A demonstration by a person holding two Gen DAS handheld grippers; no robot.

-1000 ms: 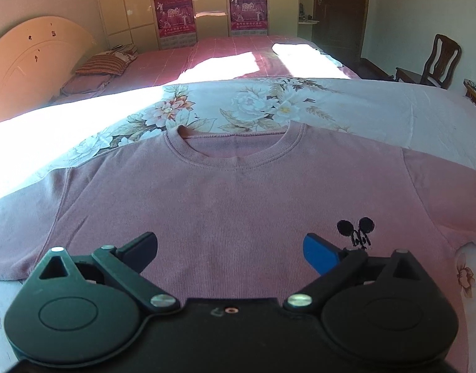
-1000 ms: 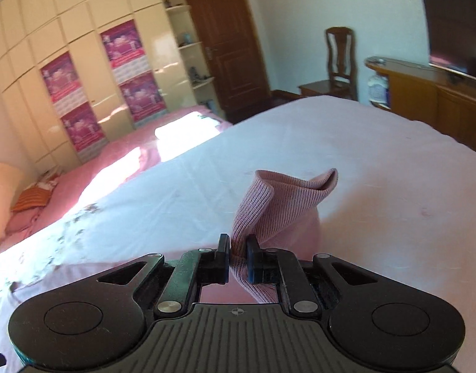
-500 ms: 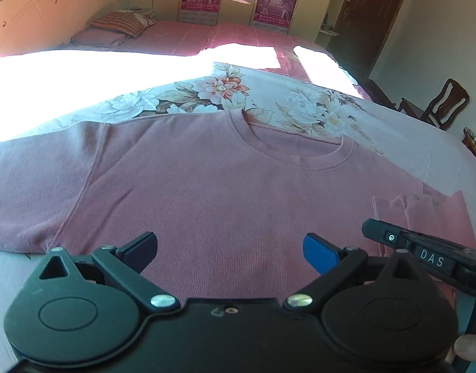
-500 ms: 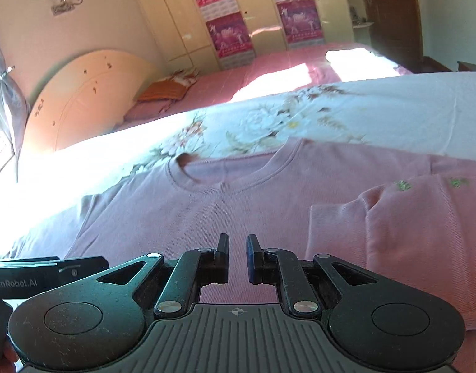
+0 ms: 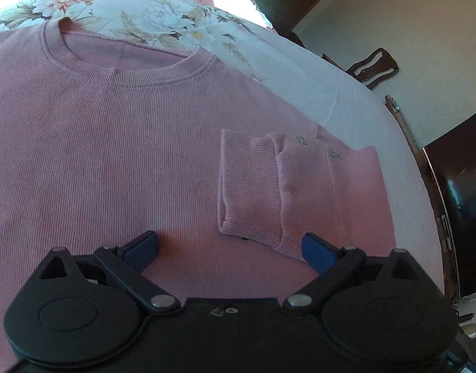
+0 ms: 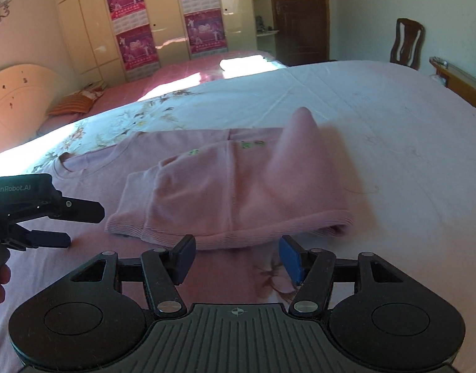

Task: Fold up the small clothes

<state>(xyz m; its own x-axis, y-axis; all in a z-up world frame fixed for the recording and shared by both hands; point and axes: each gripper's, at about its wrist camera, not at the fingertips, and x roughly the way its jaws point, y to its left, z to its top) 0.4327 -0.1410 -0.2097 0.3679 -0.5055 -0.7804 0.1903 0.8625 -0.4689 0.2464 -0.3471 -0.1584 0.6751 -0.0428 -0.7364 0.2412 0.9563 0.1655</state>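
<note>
1. Pink sweater [image 5: 113, 143] lies flat, face up, on the bed [image 6: 377, 118]. Its right sleeve [image 5: 256, 186] is folded in over the chest, the cuff just ahead of the left gripper's [image 5: 230, 247] right finger.
2. Left gripper: fingers spread wide, holding nothing, low over the lower chest. Right gripper [image 6: 236, 255]: fingers released and empty, the folded side's bottom edge just beyond the fingertips.
3. Likely step: finishing the right-side fold. To do it well, press the crease flat, square the sleeve to the side edge, and pinch both layers at the hem before any lift; one peak of cloth [image 6: 300, 130] stands up and needs smoothing.
4. Against a second ago: the right fingers then clamped the sleeve, held up in the air; now it is laid down and let go. The left gripper has shifted toward the sweater's right side; the printed motif is now covered.
</note>
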